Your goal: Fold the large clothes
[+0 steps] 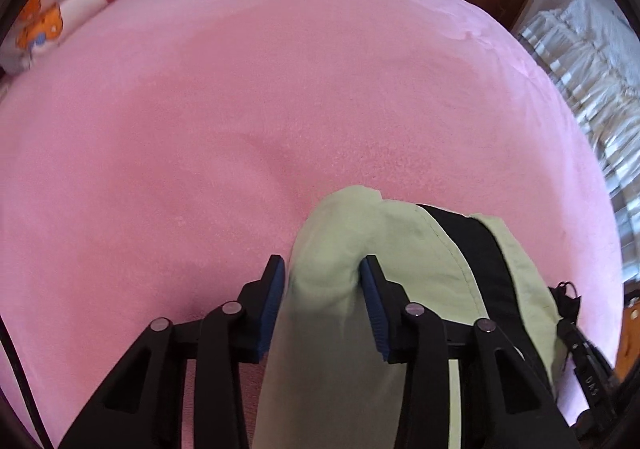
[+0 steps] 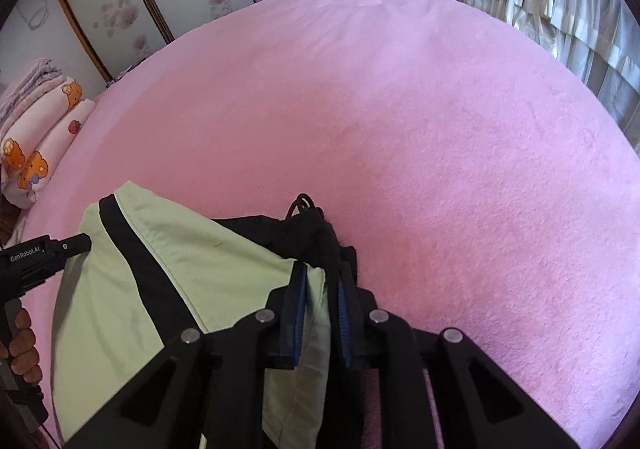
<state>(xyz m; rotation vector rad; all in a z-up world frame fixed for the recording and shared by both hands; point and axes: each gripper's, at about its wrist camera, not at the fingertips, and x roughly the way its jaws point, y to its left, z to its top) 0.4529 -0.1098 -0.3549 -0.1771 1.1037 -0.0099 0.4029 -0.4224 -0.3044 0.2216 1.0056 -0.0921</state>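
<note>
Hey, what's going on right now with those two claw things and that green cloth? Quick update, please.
Left gripper shut on green garment. Right gripper shut on it too. Garment held over the pink bed. Nothing in the way.

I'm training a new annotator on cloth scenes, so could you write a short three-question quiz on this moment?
1. True or false: both the left gripper and the right gripper are clamped on the light green garment.
2. What does the garment hang above? A) a wooden table B) a pink blanket-covered bed C) a white tiled floor
3. Fill in: the band running across the green fabric is ____ in colour.

Key: 1 true. 2 B. 3 black.
</note>
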